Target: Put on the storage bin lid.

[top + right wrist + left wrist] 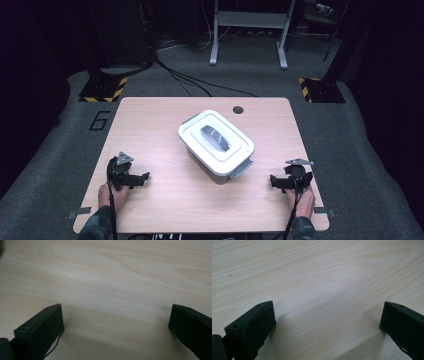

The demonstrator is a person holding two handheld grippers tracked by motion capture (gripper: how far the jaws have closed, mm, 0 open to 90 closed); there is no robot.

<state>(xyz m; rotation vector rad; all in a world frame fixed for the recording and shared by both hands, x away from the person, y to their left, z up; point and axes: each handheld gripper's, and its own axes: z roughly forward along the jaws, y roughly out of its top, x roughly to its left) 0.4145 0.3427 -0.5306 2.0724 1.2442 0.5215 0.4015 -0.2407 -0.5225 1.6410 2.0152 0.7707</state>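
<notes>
1. Both hands rested at the near edge of the pale wooden tabletop (150, 125).
2. Left gripper (142, 178) had its jaws spread wide, holding nothing.
3. Right gripper (273, 181) likewise gaped empty over bare wood.
4. Between them, farther back, sat the white rectangular lidded plastic box (216, 142), well apart from both.

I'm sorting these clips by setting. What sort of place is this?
Probably a lab or recording room, not a home: a bare wooden table on grey carpet, hazard-striped stand bases, loose floor cables, and a lidded white container between the two open grippers.
</notes>
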